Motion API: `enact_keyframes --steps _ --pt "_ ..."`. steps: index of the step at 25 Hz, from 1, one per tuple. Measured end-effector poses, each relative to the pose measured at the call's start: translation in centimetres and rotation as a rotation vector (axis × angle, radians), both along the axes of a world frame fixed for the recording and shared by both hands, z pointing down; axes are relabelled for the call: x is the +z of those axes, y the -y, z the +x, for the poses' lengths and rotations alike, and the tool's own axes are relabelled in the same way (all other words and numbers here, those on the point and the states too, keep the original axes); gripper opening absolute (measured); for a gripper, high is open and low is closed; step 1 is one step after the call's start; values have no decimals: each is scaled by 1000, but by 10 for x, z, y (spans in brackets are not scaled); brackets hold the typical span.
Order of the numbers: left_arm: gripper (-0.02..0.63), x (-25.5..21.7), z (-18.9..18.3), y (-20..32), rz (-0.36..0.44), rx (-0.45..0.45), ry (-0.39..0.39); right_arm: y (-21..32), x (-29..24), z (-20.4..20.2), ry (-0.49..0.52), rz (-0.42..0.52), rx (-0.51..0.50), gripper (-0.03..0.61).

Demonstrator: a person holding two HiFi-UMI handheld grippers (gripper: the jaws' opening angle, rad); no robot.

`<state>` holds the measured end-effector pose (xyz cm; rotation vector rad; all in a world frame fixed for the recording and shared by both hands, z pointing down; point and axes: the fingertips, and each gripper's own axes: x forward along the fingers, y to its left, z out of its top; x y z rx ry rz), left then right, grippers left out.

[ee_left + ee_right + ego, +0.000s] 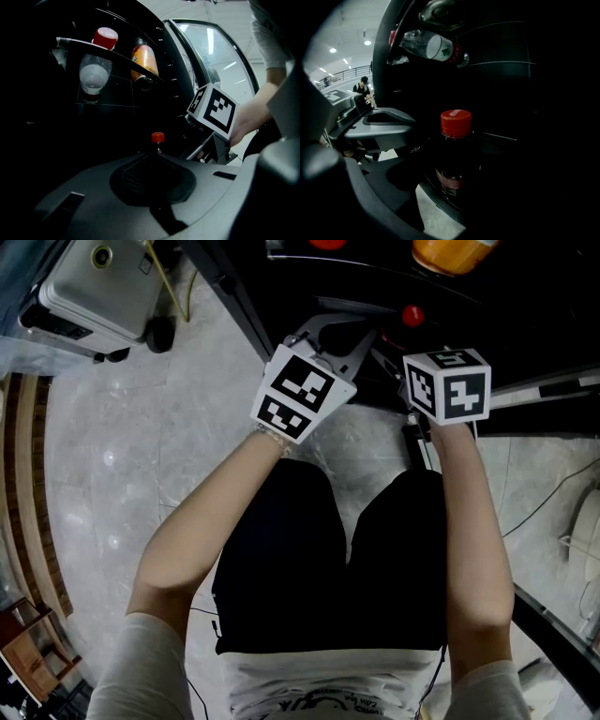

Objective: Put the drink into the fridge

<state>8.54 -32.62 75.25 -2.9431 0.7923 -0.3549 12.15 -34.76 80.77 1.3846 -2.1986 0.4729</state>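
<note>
A dark drink bottle [454, 159] with a red cap [455, 123] stands upright inside the black fridge [525, 324]. It sits between my right gripper's [454, 192] jaws. The left jaw stands clear of it, with floor showing in the gap. The right jaw is lost in the dark. In the head view only the bottle's cap [412, 315] shows, beyond the right marker cube [448, 382]. My left gripper [154, 187] hovers just left of the bottle, and its cap [158, 137] peeks over the grey jaw. How its jaws stand is unclear.
On a wire shelf above lie a clear water bottle [96, 70] and an orange drink bottle [144, 61]. The fridge's door frame [206, 61] runs to the right. A white appliance [94, 287] stands on the marble floor at upper left. Cables [553, 493] trail at the right.
</note>
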Motion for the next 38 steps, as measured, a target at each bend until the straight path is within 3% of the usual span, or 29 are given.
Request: enact_keyframes --steps 10,16,25,38 --pt "21 -40 -18 -16 -12 -26 -74 -31 -20 2 -13 61 29 388" --pt "21 -62 -27 -39 -22 -35 -89 -56 -59 -3 0 156 37 314" --pt "21 -113 -53 -83 -8 -91 -140 -116 -133 -21 116 312 6 178" --pt "21 -243 -57 -167 20 -92 -121 -202 -249 -26 169 272 16 60"
